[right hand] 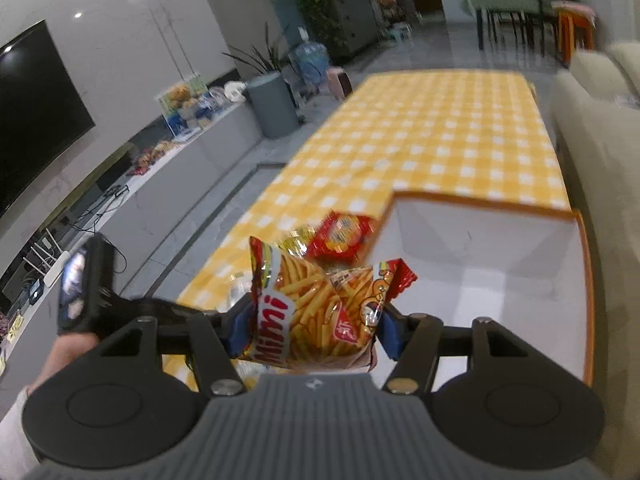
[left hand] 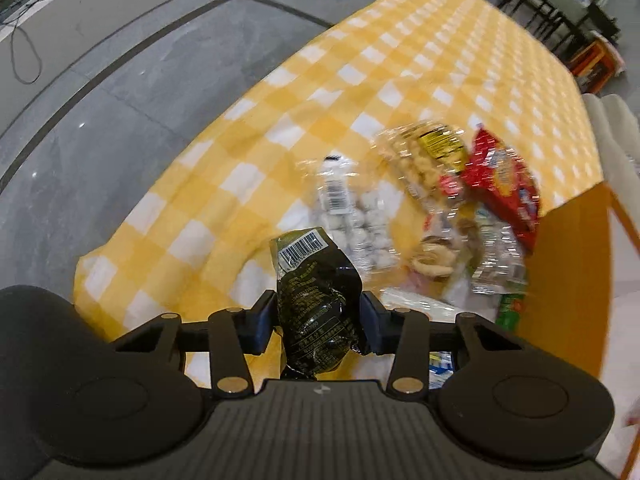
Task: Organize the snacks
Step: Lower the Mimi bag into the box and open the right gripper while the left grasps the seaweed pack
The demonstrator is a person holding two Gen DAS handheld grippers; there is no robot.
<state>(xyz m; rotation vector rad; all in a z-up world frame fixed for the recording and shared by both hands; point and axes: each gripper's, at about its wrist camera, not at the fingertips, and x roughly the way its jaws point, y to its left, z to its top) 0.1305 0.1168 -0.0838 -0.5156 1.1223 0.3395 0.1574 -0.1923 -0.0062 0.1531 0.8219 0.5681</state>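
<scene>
My left gripper (left hand: 318,320) points down at the table and is shut on a black snack packet (left hand: 316,304) with a barcode at its top end. Behind it, a blurred pile lies on the yellow checked tablecloth (left hand: 360,80): a clear bag of white sweets (left hand: 360,224), a clear bag with a yellow label (left hand: 424,152) and a red packet (left hand: 504,184). My right gripper (right hand: 312,328) is shut on a fries snack bag (right hand: 312,312), held above the near left corner of a white box with an orange rim (right hand: 480,260). The red packet (right hand: 342,236) lies just left of that box.
The box's orange wall (left hand: 568,272) stands right of the pile. A person's hand (right hand: 64,356) holds the other gripper's body (right hand: 84,284) at the left. A beige sofa (right hand: 592,120) runs along the table's right side, and grey floor (left hand: 120,120) along its left.
</scene>
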